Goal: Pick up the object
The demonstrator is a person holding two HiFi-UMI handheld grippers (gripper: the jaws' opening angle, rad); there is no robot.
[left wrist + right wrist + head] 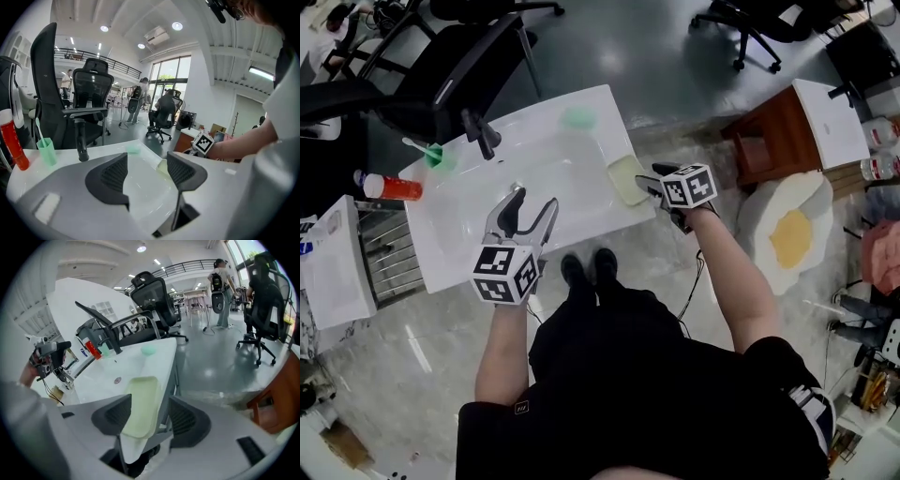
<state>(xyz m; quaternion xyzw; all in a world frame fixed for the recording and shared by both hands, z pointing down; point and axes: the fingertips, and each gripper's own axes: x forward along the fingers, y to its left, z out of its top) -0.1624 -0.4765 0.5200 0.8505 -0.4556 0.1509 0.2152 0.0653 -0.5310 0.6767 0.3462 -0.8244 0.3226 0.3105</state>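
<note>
**Gripper and object status at the white worktop**

Read the head view from its left edge.

1. A red tube (392, 187) lies at the left end of the worktop (450, 253). A green cup (439, 157) with a toothbrush in it stands just beside the tube.
2. To the right of the cup, a black faucet (483, 137) stands on the back rim.
3. Your left gripper (534, 199) hovers over the basin hollow, near the front edge. In the left gripper view, this gripper (146, 159) has its jaws spread. Only the white basin surface shows between them, so it is released and carries nothing.
4. Further right, a small round green piece (577, 118) lies on the back rim.
5. The object, a pale green tray (628, 178), lies flat at the right edge of the worktop.
6. Your right gripper (649, 184) is at that same edge. In the right gripper view, the gripper (149, 400) has its jaws apart, with the near end of the tray (140, 399) lying between them. The gripper is released and has not clamped the tray.
7. A brown cabinet (773, 131) stands on the floor, apart from the worktop, to the right of it.
</note>
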